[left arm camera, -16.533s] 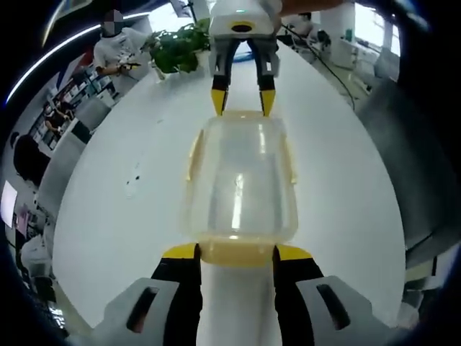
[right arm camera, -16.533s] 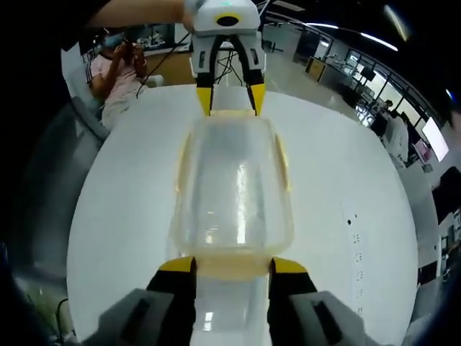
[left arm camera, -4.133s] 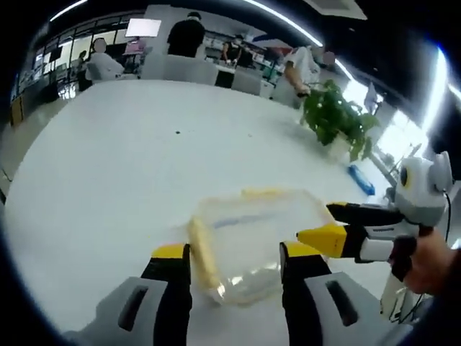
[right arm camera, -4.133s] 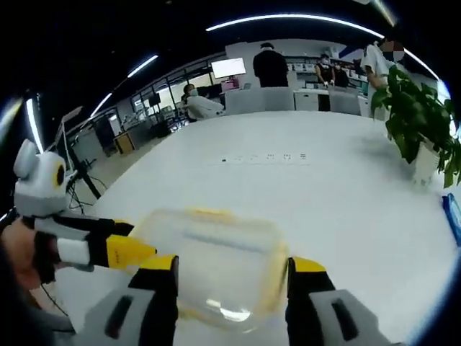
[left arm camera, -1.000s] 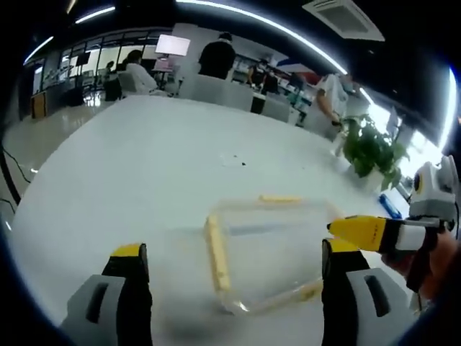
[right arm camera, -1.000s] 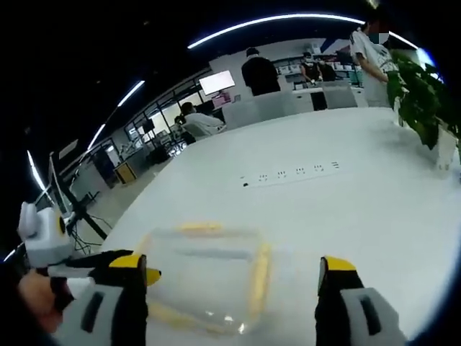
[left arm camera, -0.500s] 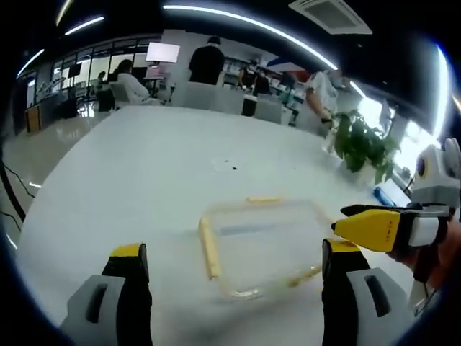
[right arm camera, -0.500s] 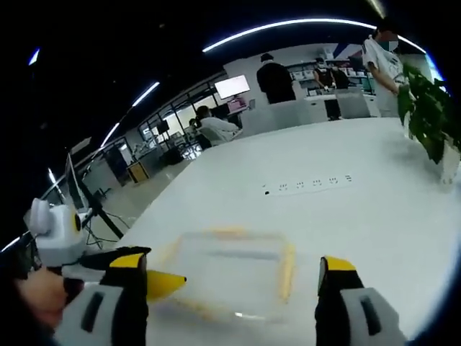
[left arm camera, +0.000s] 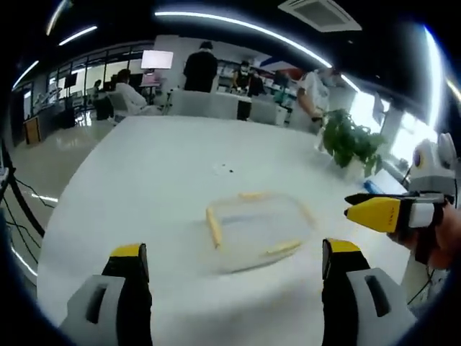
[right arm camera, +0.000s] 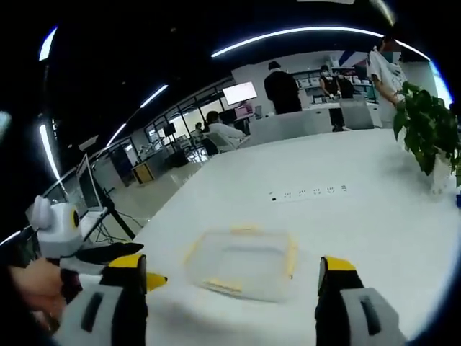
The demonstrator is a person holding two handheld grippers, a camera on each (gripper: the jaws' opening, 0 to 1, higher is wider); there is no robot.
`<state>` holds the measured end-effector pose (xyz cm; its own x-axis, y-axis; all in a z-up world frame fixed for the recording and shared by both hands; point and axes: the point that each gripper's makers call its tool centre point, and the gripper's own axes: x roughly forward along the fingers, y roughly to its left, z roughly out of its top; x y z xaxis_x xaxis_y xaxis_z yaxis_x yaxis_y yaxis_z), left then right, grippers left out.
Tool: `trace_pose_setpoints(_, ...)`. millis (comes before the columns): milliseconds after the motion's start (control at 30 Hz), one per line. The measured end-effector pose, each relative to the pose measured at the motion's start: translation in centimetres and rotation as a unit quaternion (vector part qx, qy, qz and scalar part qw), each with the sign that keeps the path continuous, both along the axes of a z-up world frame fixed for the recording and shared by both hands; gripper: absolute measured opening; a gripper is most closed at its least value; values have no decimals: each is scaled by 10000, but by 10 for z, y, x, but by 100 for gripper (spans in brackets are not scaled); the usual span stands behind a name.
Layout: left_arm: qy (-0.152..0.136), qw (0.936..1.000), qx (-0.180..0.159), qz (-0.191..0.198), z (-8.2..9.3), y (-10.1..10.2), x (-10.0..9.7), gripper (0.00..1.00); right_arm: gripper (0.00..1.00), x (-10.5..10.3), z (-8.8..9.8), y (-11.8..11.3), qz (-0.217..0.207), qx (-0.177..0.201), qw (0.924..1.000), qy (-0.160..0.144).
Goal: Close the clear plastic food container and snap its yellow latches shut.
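Both grippers have pulled back from the container (left arm camera: 256, 231), which sits smaller now, mid-frame on the white table (left arm camera: 144, 187) with its lid on and yellow latches (left arm camera: 214, 227) down along the sides. Each gripper, left (left arm camera: 234, 263) and right (right arm camera: 234, 277), has its jaws spread wide and holds nothing. A potted plant (left arm camera: 349, 144) stands at the table's upper right edge, and people stand behind near a screen (right arm camera: 240, 92).
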<state>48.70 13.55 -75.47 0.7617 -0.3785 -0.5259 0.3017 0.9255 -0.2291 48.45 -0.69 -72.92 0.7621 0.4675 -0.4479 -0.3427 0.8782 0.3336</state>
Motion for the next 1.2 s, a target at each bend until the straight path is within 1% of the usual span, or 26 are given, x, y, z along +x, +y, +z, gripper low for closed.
trace_pose_setpoints(33, -11, 10000, -20, -13, 4, 1, -6, 99, 100, -5, 6, -3, -25, -16, 10000, -54)
trace_pose_setpoints(100, -43, 10000, 46, -53, 10, 4, -17, 99, 100, -13, 14, -9, -44, -72, 9999, -116)
trace_pose_setpoints(167, -41, 9999, 71, -70, 14, 7, -26, 99, 100, -19, 19, -14, -56, -105, 9998, -183)
trace_pose_setpoints(267, -37, 9999, 113, -119, 19, 14, -42, 99, 100, -35, 23, -29, -104, -245, 9994, -230)
trace_pose_setpoints(400, -55, 9994, 235, -232, 24, 23, -61, 99, 100, -59, 24, -45, -121, -230, 9995, -159)
trace_pose_setpoints(533, -57, 9996, 199, -214, 27, 31, -75, 99, 100, -81, 26, -54, 1, -378, 9991, -195)
trace_pose_setpoints(600, -71, 9994, 210, -262, 29, 33, -85, 99, 100, -92, 30, -56, 100, -293, 9993, -217)
trace_pose_setpoints(633, -95, 9990, 320, -308, 29, 36, -90, 99, 100, -101, 34, -54, 272, -214, 9991, -261)
trace_pose_setpoints(667, -96, 9984, 411, -365, 29, 38, -94, 99, 100, -107, 36, -56, 349, -231, 9988, -269)
trace_pose_setpoints(700, -84, 9981, 454, -412, 29, 40, -100, 99, 100, -115, 39, -60, 455, -374, 9977, -344)
trace_pose_setpoints(833, -99, 9978, 432, -490, 36, 45, -115, 99, 100, -141, 47, -74, 445, -500, 9970, -397)
trace_pose_setpoints(900, -106, 9979, 405, -493, 38, 48, -121, 99, 100, -151, 48, -81, 433, -588, 9964, -436)
trace_pose_setpoints(1033, -158, 9964, 465, -697, 43, 52, -142, 99, 100, -170, 47, -90, 377, -590, 9966, -422)
trace_pose_setpoints(1133, -148, 9953, 485, -824, 45, 55, -157, 99, 100, -186, 40, -99, 373, -705, 9960, -394)
trace_pose_setpoints(1200, -179, 9945, 530, -884, 44, 59, -165, 99, 100, -193, 38, -103, 359, -664, 9962, -438)
